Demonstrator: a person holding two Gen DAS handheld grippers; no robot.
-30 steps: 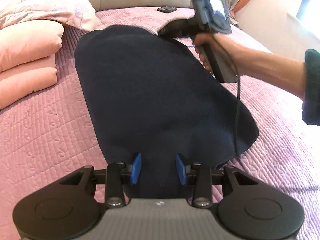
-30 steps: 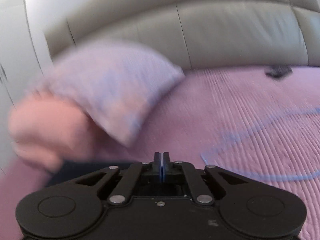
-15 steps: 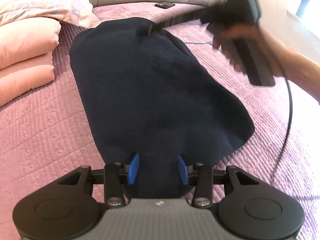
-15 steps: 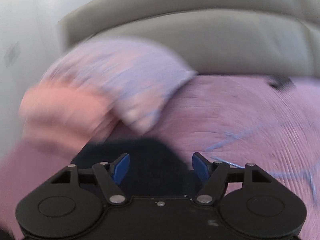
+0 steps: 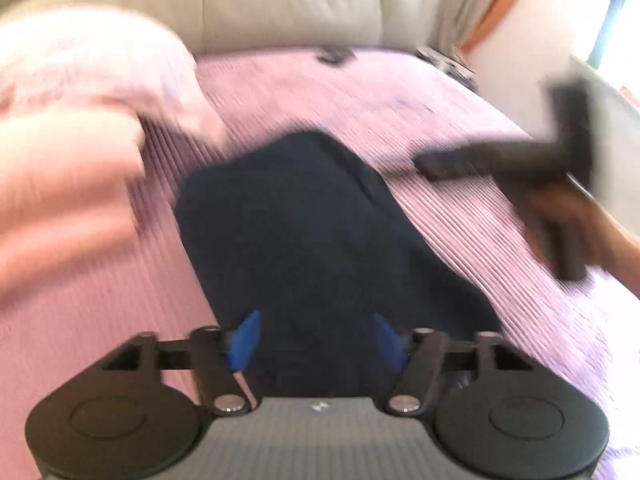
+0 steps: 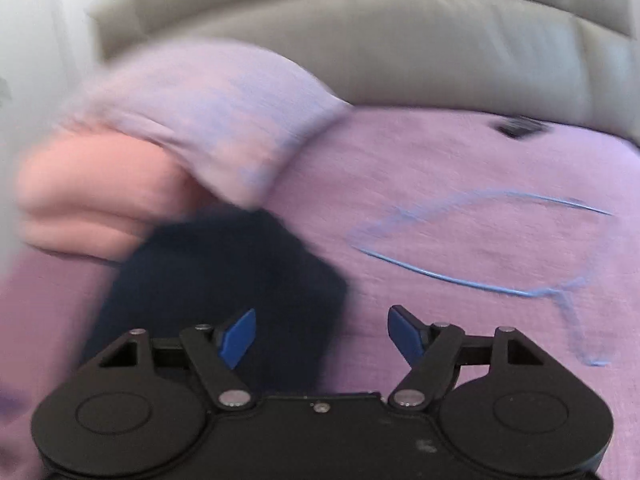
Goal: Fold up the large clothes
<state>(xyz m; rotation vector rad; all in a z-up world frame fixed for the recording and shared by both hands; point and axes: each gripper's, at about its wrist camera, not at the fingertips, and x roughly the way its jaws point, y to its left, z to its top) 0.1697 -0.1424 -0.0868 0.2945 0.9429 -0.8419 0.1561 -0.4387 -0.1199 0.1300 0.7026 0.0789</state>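
A bed (image 5: 460,128) covered in a pink-purple quilted spread fills both views, with a grey padded headboard (image 5: 288,4) behind it. The dark navy garment (image 5: 320,232) lies flat on the spread as a long folded panel. Its far end reaches toward the headboard, just beside a stack of pink pillows (image 5: 68,184). Its near end lies under the left tool (image 5: 316,338).

The step in hand looks like a release after one fold. The left tool hangs tilted down over the garment's near end. Its blue pads are apart and opening, with cloth below the gap but nothing pinched. The right tool (image 6: 322,334) points down at the garment's far corner (image 6: 240,272), nearest the pillows. Its pads are wide apart and opening, and hold nothing. In the left view the right tool (image 5: 440,162) is a dark blur off the garment's right edge, held by a hand (image 5: 576,220). Motion blur makes it hard to say how neat the edges are.

The panel is still long. The next move likely calls for gripping one end with both tools and carrying it over to the other end.

A blue cord (image 6: 460,272) loops on the spread to the garment's right.
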